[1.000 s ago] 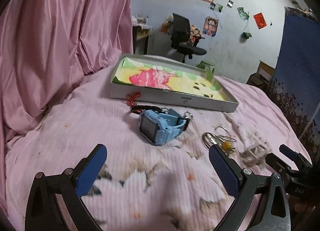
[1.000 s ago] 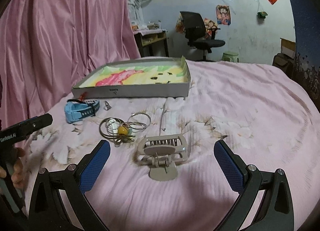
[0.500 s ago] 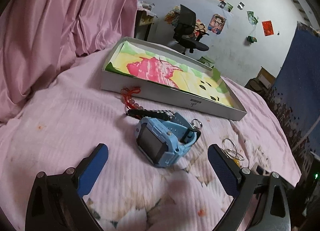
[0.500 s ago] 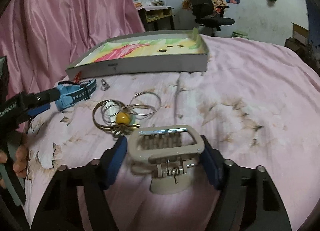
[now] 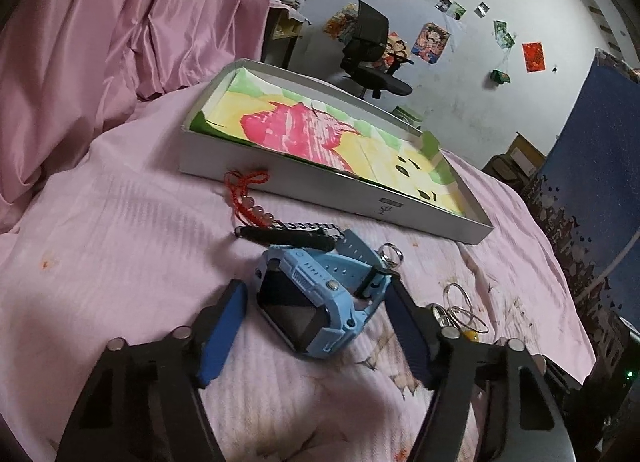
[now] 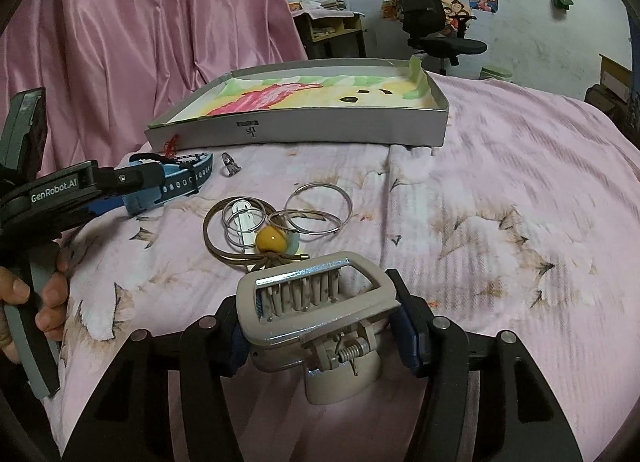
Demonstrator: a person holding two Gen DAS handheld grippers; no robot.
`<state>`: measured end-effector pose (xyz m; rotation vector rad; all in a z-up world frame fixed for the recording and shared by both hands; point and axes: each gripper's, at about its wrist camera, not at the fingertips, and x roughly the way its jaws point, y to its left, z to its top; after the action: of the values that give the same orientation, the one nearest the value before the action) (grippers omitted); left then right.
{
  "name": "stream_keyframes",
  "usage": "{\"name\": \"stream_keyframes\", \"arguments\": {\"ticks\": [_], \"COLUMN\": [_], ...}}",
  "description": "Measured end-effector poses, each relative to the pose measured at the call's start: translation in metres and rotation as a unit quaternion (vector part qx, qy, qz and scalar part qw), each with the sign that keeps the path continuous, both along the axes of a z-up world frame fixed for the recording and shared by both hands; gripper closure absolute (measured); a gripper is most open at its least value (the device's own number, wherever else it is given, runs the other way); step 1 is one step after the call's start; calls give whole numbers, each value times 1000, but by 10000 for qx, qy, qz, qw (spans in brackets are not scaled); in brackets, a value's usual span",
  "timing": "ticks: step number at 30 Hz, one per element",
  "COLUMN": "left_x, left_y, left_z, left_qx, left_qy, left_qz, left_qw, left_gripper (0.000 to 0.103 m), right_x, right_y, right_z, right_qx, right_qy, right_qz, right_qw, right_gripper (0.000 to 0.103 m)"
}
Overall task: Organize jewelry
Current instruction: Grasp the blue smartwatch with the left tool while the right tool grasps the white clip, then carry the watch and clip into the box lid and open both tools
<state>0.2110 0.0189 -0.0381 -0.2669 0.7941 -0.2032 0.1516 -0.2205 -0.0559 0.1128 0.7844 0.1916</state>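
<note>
A blue watch lies on the pink bedspread between the fingers of my left gripper. The pads stand close on both sides; the right one reaches the strap, and a thin gap shows on the left. In the right wrist view the left gripper sits over the watch. My right gripper is shut on a beige claw hair clip. A shallow grey box with colourful paper lining stands behind, also seen as the grey box.
Silver bangles and a yellow-bead hair tie lie beyond the clip. A small ring, a red beaded cord and a black braided piece lie near the watch. Pink curtain hangs left. A hand holds the left gripper.
My left gripper has moved in over the watch and its fingers have narrowed around it. My right gripper has shut on the hair clip.
</note>
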Motion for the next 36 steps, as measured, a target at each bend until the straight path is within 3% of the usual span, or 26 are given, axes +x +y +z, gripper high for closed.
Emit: {"name": "stream_keyframes", "arguments": {"ticks": [4,11,24,36], "left_x": [4,3,-34,-42], "left_y": [-2,0,-8,-10], "left_z": [-4,-6,7,44], "left_qx": [38,-40,-133,-478], "left_qy": [65,72,-31,-853], "left_qz": [-41,-6,-44,14], "left_qw": [10000,10000,9999,9952], "left_gripper": [40,53,53,53], "right_x": [-1,0,-18,-8], "right_y": [0,0,-9,-21], "right_z": [0,0,12,42], "right_qx": [35,77,305,514], "right_qy": [5,-1,-399,-1095], "right_qz": [-8,17,88,39], "right_qw": [10000,10000,9987,9927], "right_gripper": [49,49,49,49]}}
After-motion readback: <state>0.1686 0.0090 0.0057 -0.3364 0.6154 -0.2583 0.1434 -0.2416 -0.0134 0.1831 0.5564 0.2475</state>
